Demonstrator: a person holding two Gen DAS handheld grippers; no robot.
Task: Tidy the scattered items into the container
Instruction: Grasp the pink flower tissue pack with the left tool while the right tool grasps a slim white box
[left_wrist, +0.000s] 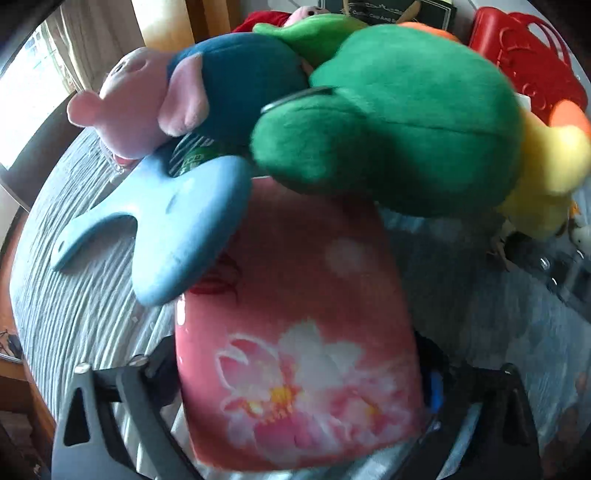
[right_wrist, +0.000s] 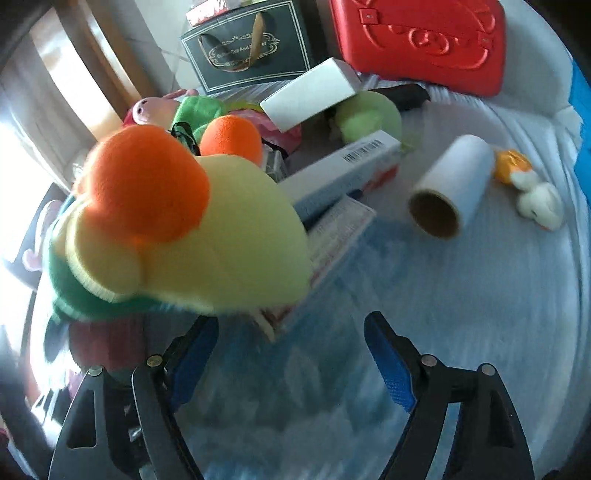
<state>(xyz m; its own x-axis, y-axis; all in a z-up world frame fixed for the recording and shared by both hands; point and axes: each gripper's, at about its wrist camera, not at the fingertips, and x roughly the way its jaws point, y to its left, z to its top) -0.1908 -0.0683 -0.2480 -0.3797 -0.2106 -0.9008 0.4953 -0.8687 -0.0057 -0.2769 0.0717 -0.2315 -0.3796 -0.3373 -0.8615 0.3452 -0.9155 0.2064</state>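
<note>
My left gripper (left_wrist: 299, 406) is shut on a pink box with a flower print (left_wrist: 295, 332), held above the grey cloth. Beyond it lie a blue dolphin toy (left_wrist: 166, 229), a pink pig plush in a teal top (left_wrist: 177, 99) and a large green plush (left_wrist: 399, 122) with yellow and orange parts. My right gripper (right_wrist: 291, 354) is open and empty over the cloth. The same plush, showing its yellow body and orange feet (right_wrist: 184, 221), sits just left of its left finger. A red container (right_wrist: 421, 40) stands at the back.
On the cloth in the right wrist view lie a cardboard roll (right_wrist: 450, 184), a small white duck toy (right_wrist: 535, 203), long white boxes (right_wrist: 343, 173), a white carton (right_wrist: 310, 92), a light green plush (right_wrist: 369, 114) and a dark gift bag (right_wrist: 251, 48).
</note>
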